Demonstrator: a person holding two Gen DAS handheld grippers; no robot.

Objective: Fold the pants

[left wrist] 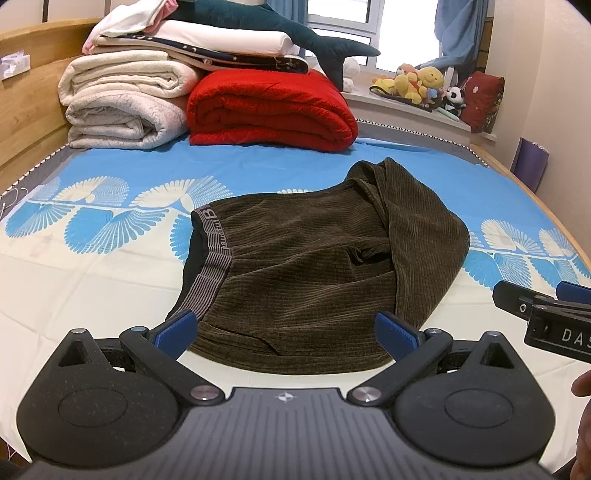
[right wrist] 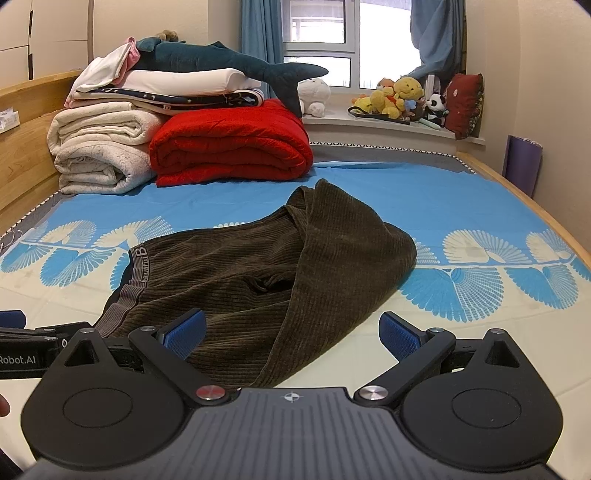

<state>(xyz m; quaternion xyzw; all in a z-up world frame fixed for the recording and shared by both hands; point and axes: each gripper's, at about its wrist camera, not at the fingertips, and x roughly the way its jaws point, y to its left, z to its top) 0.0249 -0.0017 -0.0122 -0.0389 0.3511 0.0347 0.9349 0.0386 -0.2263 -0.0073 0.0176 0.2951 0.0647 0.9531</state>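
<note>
1. Nearest the left wrist camera, the left claw [left wrist: 286, 334] spreads wide, its blue pads [left wrist: 176, 332] parted to either side of the near hem of the pants [left wrist: 295, 273], and it grips nothing.
2. Seen from the right wrist camera, the right claw [right wrist: 291, 334] is likewise spread wide and empty; its left pad [right wrist: 184, 332] stands in front of the corduroy, while its right pad is over bare sheet.
3. Each claw shows at the edge of the other's view, cut off by the frame: the right claw [left wrist: 546, 314] with lettering that breaks off at "DAS", the left claw [right wrist: 29, 347] with only "Robot.AI" readable.
4. A sliver of a hand [left wrist: 583, 384] shows at the right border of the left view; the rest of it is out of frame.
5. Dark brown and ribbed, the pants lie on the bed [left wrist: 92, 280] just ahead of both claws, with the grey waistband [left wrist: 214, 258] to the left. Its print is too warped to read past a "B".
6. One fold of the pants drapes over the right side, hiding what lies beneath.
7. Well beyond, a red blanket [left wrist: 269, 107] and cream blankets [left wrist: 122, 99] are stacked at the far end of the bed, with a plush shark [left wrist: 295, 33] on top, its head cut off in the left view.
8. Soft toys [right wrist: 399, 98] crowd the windowsill, too small to tell apart.
</note>
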